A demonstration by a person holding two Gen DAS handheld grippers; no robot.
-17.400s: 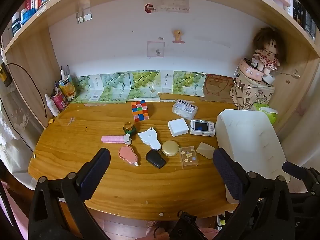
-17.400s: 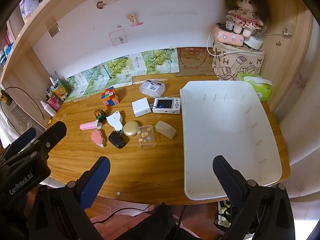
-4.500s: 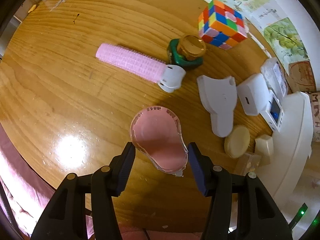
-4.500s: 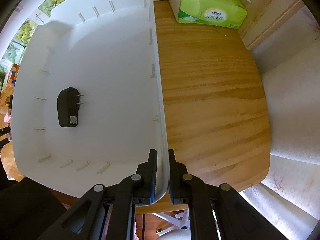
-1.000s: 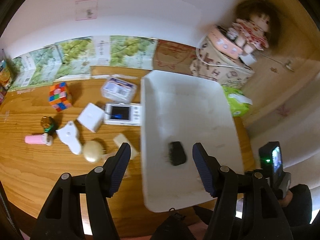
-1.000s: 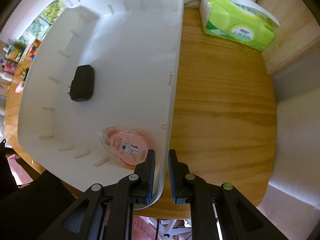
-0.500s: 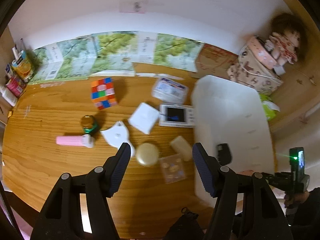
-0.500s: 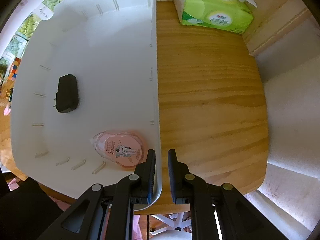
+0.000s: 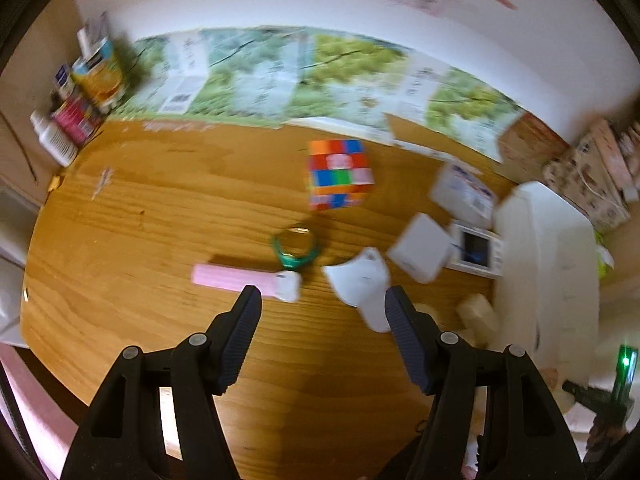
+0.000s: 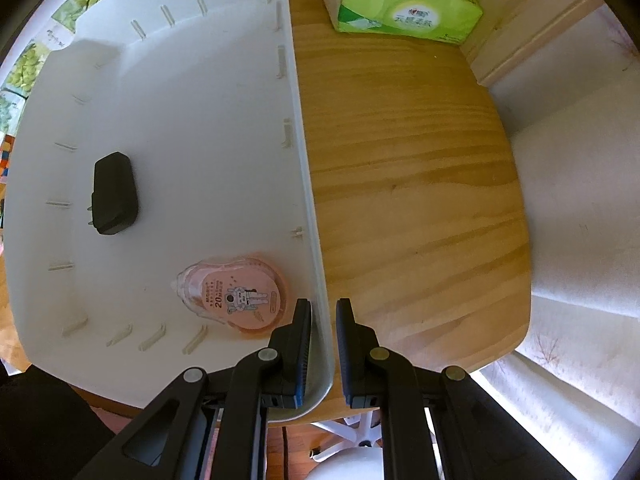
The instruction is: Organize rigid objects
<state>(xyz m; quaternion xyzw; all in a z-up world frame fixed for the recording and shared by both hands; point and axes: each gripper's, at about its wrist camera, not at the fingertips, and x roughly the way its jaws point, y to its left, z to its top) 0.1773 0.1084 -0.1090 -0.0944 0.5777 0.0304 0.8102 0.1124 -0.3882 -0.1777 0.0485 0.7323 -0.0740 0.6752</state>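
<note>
1. Right tongs [image 10: 323, 322]: clamped on the right-hand wall of the white tray [image 10: 296, 128], one pad inside, one outside, pointing straight down.
2. Left tongs [image 9: 323, 312]: apart and empty, hovering over the wooden surface [image 9: 152, 216]; view blurred.
3. Just ahead of the left tongs: pink roller [image 9: 244, 279] lying flat, white capped end towards the green-and-gold trinket [image 9: 295, 243]; white curved case [image 9: 360, 283] just beside the right finger.
4. Farther out: colour cube [image 9: 339, 179], white square box [image 9: 420, 247], small screen device [image 9: 476, 249] against the tray's side.
5. Already in the tray: black plug adapter [image 10: 114, 194] and pink tape dispenser [image 10: 236, 294], well apart.
6. Handling, judged: all hard, light plastic, stiff enough for a firm pinch, likely slick on glossy faces.
7. Roller: best taken across its middle, on the textured pink barrel, not the smooth cap; may roll if nudged.
8. Curved case: across the narrow waist. Cube: flat opposite faces, wide for this opening.
</note>
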